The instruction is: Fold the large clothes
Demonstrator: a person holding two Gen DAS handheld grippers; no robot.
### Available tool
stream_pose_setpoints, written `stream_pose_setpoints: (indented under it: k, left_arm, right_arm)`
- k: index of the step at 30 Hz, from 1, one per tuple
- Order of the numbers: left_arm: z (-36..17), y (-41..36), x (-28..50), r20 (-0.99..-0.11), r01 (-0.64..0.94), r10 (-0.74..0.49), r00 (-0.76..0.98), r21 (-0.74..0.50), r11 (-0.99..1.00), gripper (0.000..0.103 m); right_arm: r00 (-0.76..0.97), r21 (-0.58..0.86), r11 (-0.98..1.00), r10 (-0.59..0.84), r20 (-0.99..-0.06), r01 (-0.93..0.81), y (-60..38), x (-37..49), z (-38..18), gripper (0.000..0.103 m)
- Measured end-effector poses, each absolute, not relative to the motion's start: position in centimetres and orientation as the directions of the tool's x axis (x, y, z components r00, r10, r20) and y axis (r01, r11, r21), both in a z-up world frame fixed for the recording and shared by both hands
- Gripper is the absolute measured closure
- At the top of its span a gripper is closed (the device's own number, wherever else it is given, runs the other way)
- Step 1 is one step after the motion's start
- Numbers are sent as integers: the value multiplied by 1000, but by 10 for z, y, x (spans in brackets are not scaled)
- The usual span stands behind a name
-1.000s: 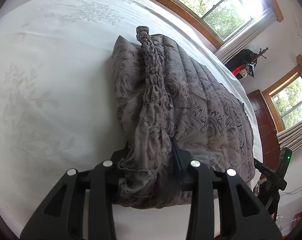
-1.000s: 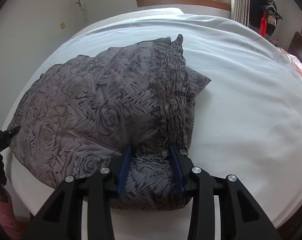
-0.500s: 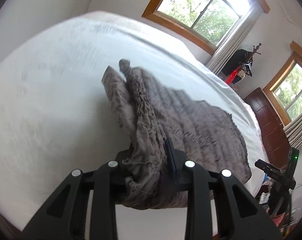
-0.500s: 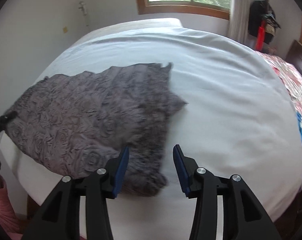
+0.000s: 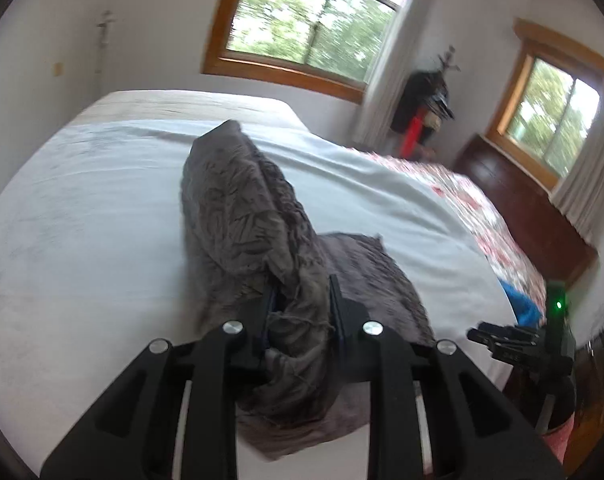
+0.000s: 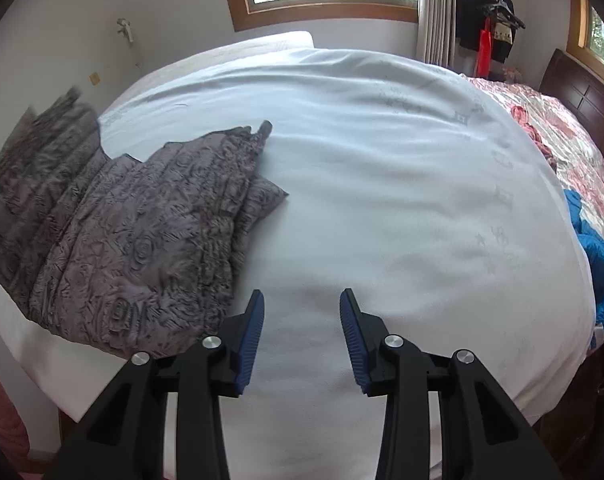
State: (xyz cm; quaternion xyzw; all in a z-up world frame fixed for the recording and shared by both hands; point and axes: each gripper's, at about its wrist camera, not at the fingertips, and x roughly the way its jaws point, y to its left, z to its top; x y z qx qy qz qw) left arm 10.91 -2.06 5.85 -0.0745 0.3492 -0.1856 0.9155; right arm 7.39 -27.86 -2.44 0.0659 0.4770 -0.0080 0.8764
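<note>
- Pinching a bunched fold of the grey garment point(image 5: 238, 208), the left gripper point(image 5: 300, 312) lifts it off the white bed point(image 5: 82, 240).
- Jaws spread and empty, the right gripper point(image 6: 302, 332) hovers just beside the garment's near edge.
- Soft, limp, probably light (gathered hems grip best).
- Open sheet lies to the right; the mattress edge is close.

The left gripper point(image 5: 300, 300) is clamped tight on a bunched fold of the grey garment point(image 5: 238, 216), lifting it. The right gripper point(image 6: 302, 320) hangs with its jaws spread, holding nothing.
</note>
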Motion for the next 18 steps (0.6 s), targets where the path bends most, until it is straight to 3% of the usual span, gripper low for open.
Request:
stream_pose_setpoints:
  k: [8, 18]
  left_arm:
    - [9, -90, 128, -686, 368, -453, 570, -280, 887, 84]
    - [-60, -121, 146, -751, 393, -480, 453, -316, 864, 85]
  right_arm:
    - [523, 118, 991, 70, -849, 61, -283, 78, -33, 63]
    - [488, 134, 990, 95, -867, 44, -276, 89, -49, 63]
